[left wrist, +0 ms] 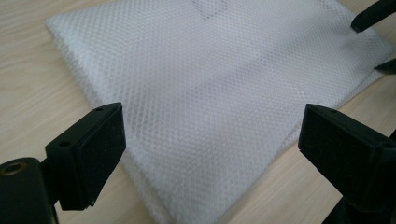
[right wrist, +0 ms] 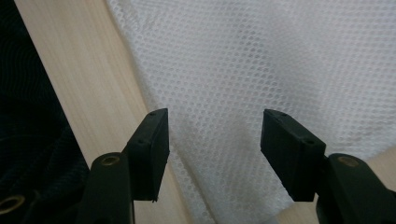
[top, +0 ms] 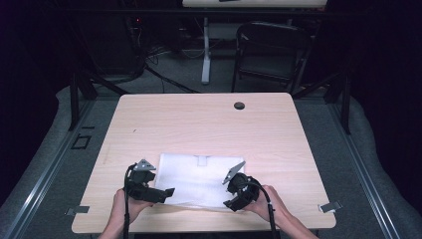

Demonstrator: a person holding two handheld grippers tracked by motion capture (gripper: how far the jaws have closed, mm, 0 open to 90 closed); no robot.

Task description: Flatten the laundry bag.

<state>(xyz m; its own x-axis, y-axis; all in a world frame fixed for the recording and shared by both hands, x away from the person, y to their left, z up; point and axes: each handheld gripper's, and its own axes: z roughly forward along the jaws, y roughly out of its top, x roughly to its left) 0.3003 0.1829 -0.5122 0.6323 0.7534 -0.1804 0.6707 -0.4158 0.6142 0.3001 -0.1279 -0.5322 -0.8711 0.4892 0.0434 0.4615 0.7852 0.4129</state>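
White mesh bag [top: 199, 180] lies flat on light-wood worktop [top: 209, 124], near the front edge, approx. centred btwn both hands. Small rectangular tab at bag's far edge.

Left claw [top: 168, 192]: held at bag's front-left corner, jaws released and wide apart; in left gripper view the left claw [left wrist: 210, 140] has mesh bag [left wrist: 210, 79] spread btwn and beyond the jaws, nothing clamped. Contact w/ mesh: cannot tell.

Right claw [top: 230, 204]: at bag's front-right corner, tipped down toward the fabric. In right gripper view the right claw [right wrist: 214, 140] is released, jaws apart over the mesh edge w/ worktop [right wrist: 79, 79] showing alongside. Nothing grasped.

Black grommet [top: 239, 105] sits at worktop's far side, well apart from bag. Folding chair [top: 271, 55] stands beyond worktop.
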